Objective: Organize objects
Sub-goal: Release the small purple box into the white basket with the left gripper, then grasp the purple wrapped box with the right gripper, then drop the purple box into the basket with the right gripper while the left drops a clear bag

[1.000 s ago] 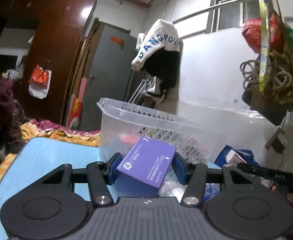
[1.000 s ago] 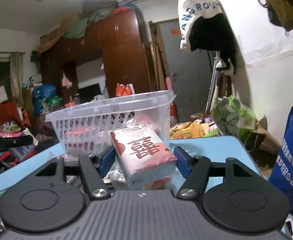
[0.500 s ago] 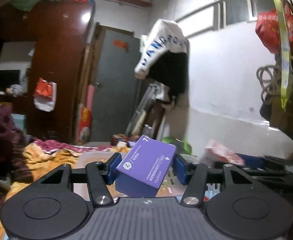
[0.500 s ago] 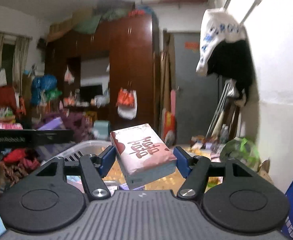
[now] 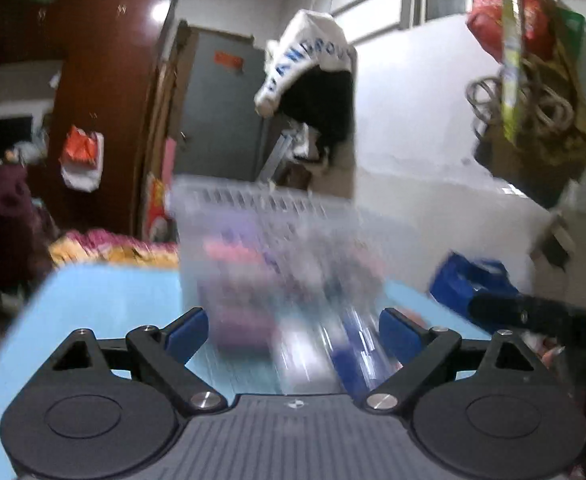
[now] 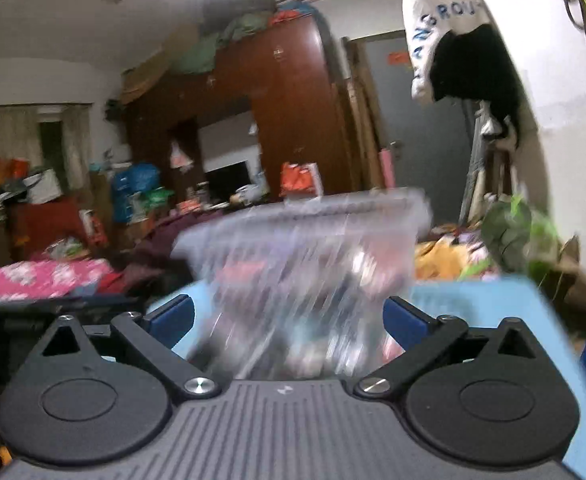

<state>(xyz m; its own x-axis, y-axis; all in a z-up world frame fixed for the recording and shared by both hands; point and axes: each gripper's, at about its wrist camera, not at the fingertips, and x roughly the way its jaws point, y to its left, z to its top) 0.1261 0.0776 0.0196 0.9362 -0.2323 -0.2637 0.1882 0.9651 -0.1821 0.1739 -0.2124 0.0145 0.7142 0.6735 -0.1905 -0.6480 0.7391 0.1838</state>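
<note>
Both boxes are gone from between the fingers since the earlier frames: the purple one is no longer sitting in the left gripper (image 5: 293,330), and the pink-and-white pack is no longer sitting in the right gripper (image 6: 288,322). Each gripper's jaws have just been opening and are now standing wide apart with nothing pressed between the blue pads. Just beyond both sets of fingertips, the clear plastic basket (image 5: 261,216) is standing on the light blue table (image 5: 105,300), and its slotted walls are smearing with motion blur in both views. Through those walls, purple and pink shapes are showing inside the basket (image 6: 305,240), though the blur is making it impossible to tell which is which. Behind the basket, a white-and-black garment (image 5: 313,76) is hanging on the wall, and to the basket's left a dark wooden wardrobe (image 5: 105,92) is standing.
</note>
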